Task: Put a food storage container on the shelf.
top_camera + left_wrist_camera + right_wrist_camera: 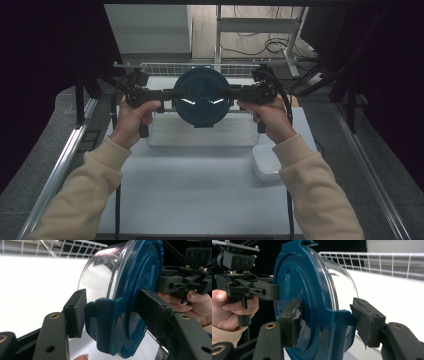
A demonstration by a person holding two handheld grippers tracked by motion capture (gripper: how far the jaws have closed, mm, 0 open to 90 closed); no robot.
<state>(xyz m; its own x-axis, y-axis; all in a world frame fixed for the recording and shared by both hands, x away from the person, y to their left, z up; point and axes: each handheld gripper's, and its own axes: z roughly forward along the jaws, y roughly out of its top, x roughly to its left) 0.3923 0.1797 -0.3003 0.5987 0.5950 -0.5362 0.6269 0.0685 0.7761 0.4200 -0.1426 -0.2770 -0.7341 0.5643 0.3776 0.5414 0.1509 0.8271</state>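
Note:
A round clear container with a dark blue lid (202,97) hangs above the table, tipped on its side with the lid facing the person. My left gripper (177,95) is shut on its left edge and my right gripper (225,93) on its right edge. In the left gripper view the jaws (113,312) clamp a blue latch tab and the lid rim of the container (135,277), with the other gripper (180,282) beyond. In the right gripper view the pads (327,322) press the lid face and a latch tab of the container (304,282).
A pale rectangular tray (200,132) lies on the white table (200,200) under the container. A small white box (265,162) sits at the right by the person's sleeve. A wire fence (200,67) runs along the back edge. Metal rails flank the table.

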